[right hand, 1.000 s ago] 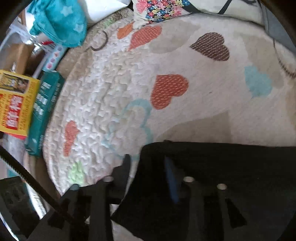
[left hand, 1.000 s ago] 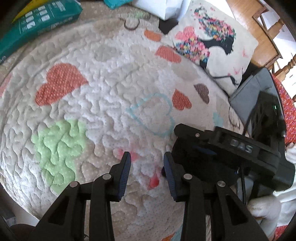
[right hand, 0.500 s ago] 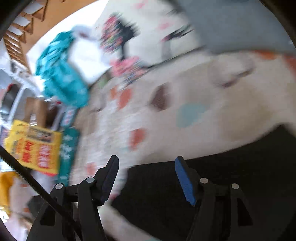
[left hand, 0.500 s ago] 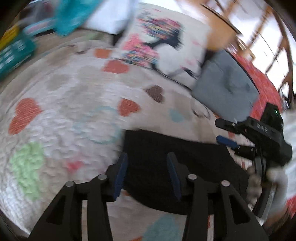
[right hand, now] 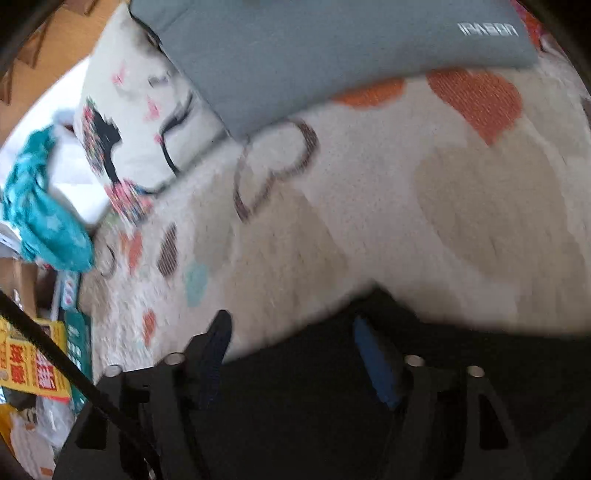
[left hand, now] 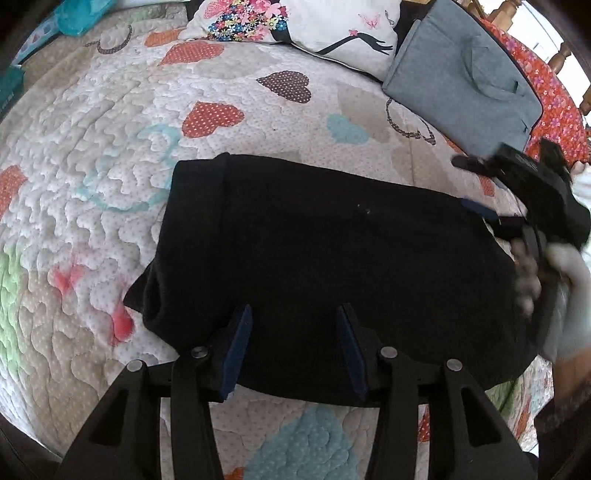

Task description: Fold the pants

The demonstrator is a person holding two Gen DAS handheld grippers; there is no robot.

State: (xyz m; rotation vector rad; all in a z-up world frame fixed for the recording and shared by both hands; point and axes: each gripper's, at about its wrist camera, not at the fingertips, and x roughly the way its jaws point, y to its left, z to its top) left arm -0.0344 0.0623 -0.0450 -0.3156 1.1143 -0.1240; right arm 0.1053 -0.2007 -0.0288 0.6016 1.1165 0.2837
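Observation:
The black pants [left hand: 332, 251] lie folded in a flat rectangle on the heart-patterned quilt [left hand: 92, 155]. My left gripper [left hand: 293, 347] is open and empty, hovering over the near edge of the pants. My right gripper [left hand: 491, 218] shows in the left wrist view at the right end of the pants, held in a gloved hand. In the right wrist view the right gripper [right hand: 291, 354] is open and empty over the dark edge of the pants [right hand: 332, 406]; that view is blurred.
A grey bag [left hand: 465, 74] and a white printed pillow [left hand: 306, 22] lie at the back of the bed. Teal cloth [right hand: 40, 221] and yellow and green packages [right hand: 33, 369] sit off the left side. Red floral fabric [left hand: 554, 96] lies at far right.
Both grippers have let go of the pants and pulled back. The pants now lie folded flat on the quilt. The right gripper has moved to their right end.

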